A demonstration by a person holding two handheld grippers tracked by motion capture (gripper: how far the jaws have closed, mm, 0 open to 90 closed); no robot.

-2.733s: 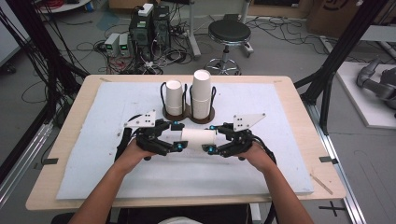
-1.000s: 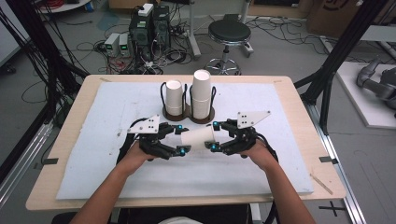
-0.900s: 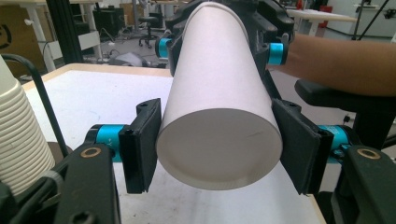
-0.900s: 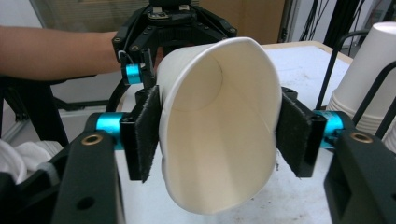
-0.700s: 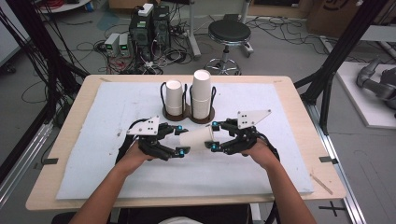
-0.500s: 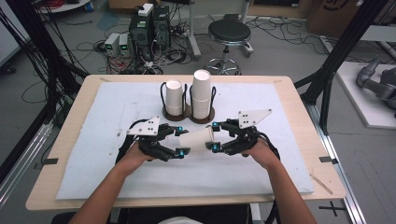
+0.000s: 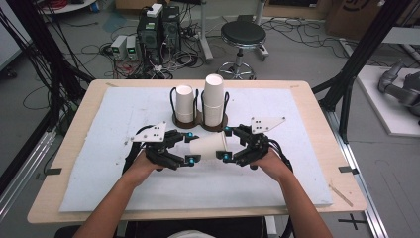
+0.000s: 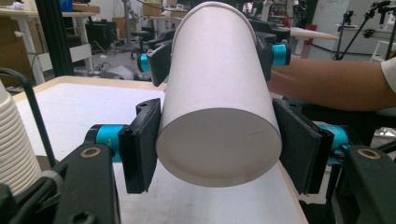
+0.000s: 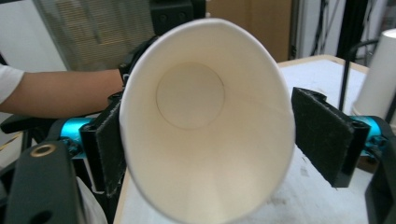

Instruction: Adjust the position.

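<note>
A paper cup (image 7: 208, 146) lies on its side above the table (image 7: 307, 168), base toward the left gripper (image 7: 189, 147), whose jaws pinch it; the right gripper (image 7: 227, 144) stands open around the rim

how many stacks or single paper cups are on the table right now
3: one cup lying sideways between both grippers, a short stack in the left holder ring, a taller stack in the right ring. Nested cups can't be counted.
</note>
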